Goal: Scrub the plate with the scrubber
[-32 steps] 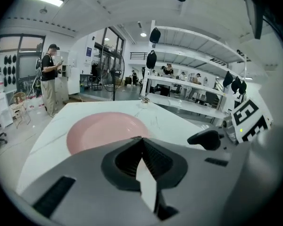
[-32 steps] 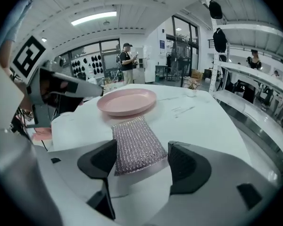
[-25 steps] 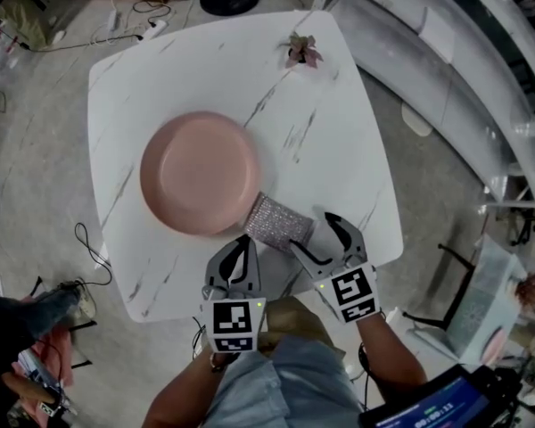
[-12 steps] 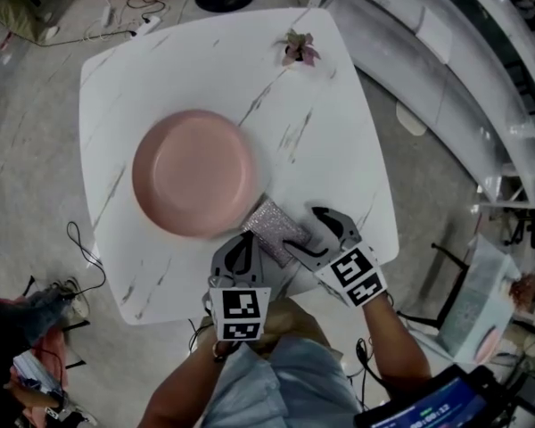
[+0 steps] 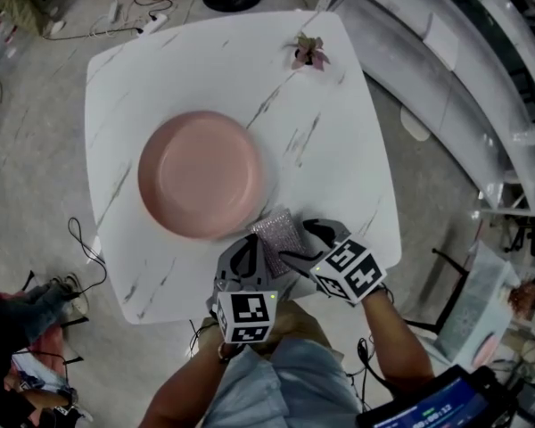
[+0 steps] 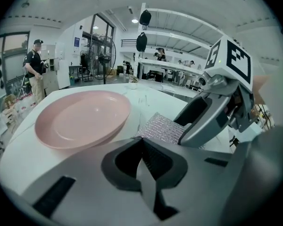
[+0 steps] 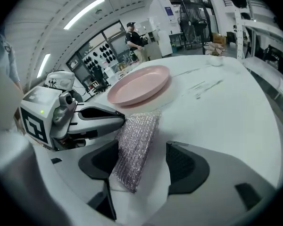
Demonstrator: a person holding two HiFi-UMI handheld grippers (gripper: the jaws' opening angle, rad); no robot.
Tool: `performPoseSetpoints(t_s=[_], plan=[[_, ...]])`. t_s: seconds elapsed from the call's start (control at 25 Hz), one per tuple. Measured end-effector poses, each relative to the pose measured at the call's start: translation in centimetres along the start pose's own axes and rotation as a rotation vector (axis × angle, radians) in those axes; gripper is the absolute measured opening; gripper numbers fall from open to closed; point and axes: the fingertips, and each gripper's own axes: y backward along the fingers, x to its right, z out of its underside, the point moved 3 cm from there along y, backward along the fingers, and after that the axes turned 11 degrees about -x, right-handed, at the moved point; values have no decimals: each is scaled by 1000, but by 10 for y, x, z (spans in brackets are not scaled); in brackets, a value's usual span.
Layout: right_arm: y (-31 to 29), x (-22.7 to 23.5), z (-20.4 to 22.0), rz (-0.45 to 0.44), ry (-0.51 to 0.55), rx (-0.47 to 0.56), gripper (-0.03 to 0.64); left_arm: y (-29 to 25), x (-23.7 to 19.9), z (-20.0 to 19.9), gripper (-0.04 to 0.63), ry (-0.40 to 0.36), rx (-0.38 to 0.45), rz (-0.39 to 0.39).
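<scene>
This looked like an open lab or workshop hall rather than a home: a bare concrete floor (image 5: pixel 36 150) strewn with cables (image 5: pixel 82 239) and a power strip (image 5: pixel 152 27) lay around the white marble-patterned table (image 5: pixel 348 150). Long strip lights (image 7: pixel 85 11) ran along the ceiling. Glass-walled partitions (image 7: pixel 101 44) and a tall standing fan (image 6: pixel 98 55) lined the room, and a person (image 6: pixel 35 69) stood by.
</scene>
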Motion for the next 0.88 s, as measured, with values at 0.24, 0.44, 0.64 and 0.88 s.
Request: performPoseSetpoints(t_s=[0.24,0.44,0.64,0.88], plan=[[-14,-26,-6,-188,-170,12,201,2,0,1,5,1,-1,-13],[-5,-31,-11,-248,-223,100,114,3,-4,-1,6,21,17,-9],[22,-16,-23,-105,-187,159,84,13,-20,-3,6,129,23,5],[28,-3,-31,101,-82,125,121,34,-42,-11,6,137,45,-36]])
